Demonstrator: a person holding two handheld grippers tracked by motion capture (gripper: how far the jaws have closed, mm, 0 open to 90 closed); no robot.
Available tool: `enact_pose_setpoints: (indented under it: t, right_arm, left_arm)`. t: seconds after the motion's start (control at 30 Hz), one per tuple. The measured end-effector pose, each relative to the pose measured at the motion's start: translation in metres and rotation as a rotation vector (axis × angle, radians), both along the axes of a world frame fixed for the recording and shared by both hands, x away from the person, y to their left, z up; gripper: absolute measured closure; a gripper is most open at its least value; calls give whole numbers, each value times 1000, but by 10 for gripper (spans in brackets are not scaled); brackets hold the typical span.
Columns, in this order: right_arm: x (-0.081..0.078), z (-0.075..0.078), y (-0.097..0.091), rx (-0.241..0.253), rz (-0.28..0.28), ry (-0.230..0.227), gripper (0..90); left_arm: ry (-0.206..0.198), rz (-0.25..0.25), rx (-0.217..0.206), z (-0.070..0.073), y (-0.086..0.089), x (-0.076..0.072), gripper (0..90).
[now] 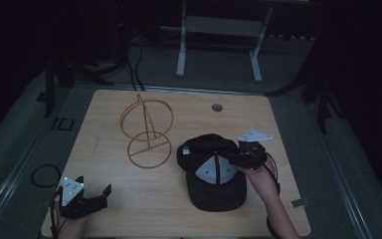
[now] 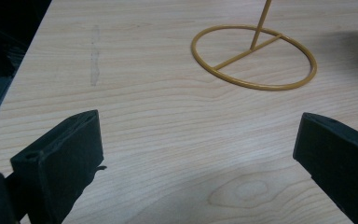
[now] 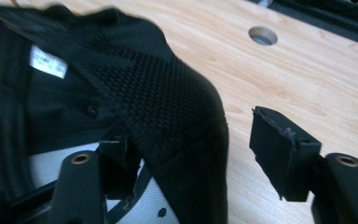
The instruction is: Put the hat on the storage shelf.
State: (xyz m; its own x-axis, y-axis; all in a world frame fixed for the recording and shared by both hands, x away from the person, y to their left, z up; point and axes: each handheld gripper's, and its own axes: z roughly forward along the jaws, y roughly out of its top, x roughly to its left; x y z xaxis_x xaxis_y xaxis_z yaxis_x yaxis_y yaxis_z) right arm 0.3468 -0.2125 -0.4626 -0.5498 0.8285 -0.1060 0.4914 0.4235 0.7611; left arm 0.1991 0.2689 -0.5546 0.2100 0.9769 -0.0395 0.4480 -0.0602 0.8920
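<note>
Cap point(image 1: 214, 172): black with grey panels, lying upside down on the right half of the table, brim toward the person, its hollow facing up.
Cap edge: in the right gripper view the mesh side wall point(image 3: 177, 107) rises between the two jaws, a white label point(image 3: 49, 61) showing inside the crown.
Right gripper point(image 1: 238, 153): held by the right hand point(image 1: 263, 180) at the cap's right rim; one jaw sits inside the cap, the other outside over bare wood. The outer pad stands clear of the fabric, so the jaws are parted around the wall and not yet clamped on it.
Left gripper point(image 1: 97, 195): resting low at the near left corner of the table, well apart from the cap; jaws spread wide, bare wood between them.
Wire stand point(image 1: 146, 132): yellow, upright left of the cap and near it; a round base ring point(image 2: 254, 56) with a cross bar, a slanted stem and a larger ring on top.
Table point(image 1: 129, 199): light wood, with a round cable hole point(image 1: 217, 107) near the far edge.
Surroundings: dim; dark floor and a white frame point(image 1: 219, 30) behind the table.
</note>
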Motion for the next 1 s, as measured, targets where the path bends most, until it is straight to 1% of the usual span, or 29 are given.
enact_pose_setpoints:
  t: [0.03,0.07,0.1,0.13,0.17,0.2,0.23,0.27,0.3,0.33,0.37,0.4,0.47,0.53,0.6,0.67,0.7,0.73,0.83,0.9,1.0]
  right_arm:
    - [0,0,0,0,0,0,399]
    - [2,-2,2,-23,-7,6,426]
    - [4,-6,5,-51,-27,16,490]
    - [5,-7,6,-68,-31,20,523]
    - [6,-9,8,-88,-39,21,536]
    - [6,-9,8,-88,-39,21,536]
    - [7,-11,11,-117,-60,31,626]
    - [7,-11,11,-117,-60,31,626]
    - [7,-12,12,-127,-68,28,678]
    - [8,-13,13,-139,-83,30,800]
    - [9,-13,12,-139,-89,30,862]
    - [9,-13,12,-134,-94,30,885]
    - [9,-13,12,-118,-101,26,889]
    - [8,-13,12,-104,-106,12,892]
    - [5,-11,14,-92,-103,-1,893]
    - [3,-7,16,-69,-99,-12,894]
    - [3,-4,16,-51,-98,-16,895]
    - [2,-2,17,-44,-92,-21,896]
    - [-3,8,21,-30,-75,-49,897]
    - [-5,15,23,-10,-64,-62,897]
    - [-8,24,26,-7,-52,-86,897]
  left_arm:
    - [0,0,0,0,0,0,19]
    - [-2,1,-1,0,0,0,19]
    - [-3,2,-5,0,0,0,19]
    - [-3,1,-8,0,1,0,19]
    - [-2,3,-7,0,1,0,19]
    - [-2,3,-7,0,1,0,19]
    - [-1,0,-7,0,0,0,19]
    - [-1,0,-7,0,0,0,19]
    - [2,0,-2,-1,0,1,19]
    - [3,-2,-5,-1,0,1,19]
    - [5,-6,-6,-1,0,1,19]
    - [4,-6,-5,-1,-1,1,19]
    - [6,-18,-10,-1,-1,1,19]
    - [-3,-31,-13,-1,-3,1,19]
    - [-12,-47,-10,0,-4,0,19]
    - [-14,-63,-10,1,-7,0,19]
    - [-16,-67,-12,1,-8,-1,19]
    - [-16,-73,-19,1,-9,-2,19]
    - [-18,-81,-20,2,-13,-3,20]
    - [-21,-87,-12,3,-15,-4,20]
    - [-23,-93,-9,3,-16,-4,20]
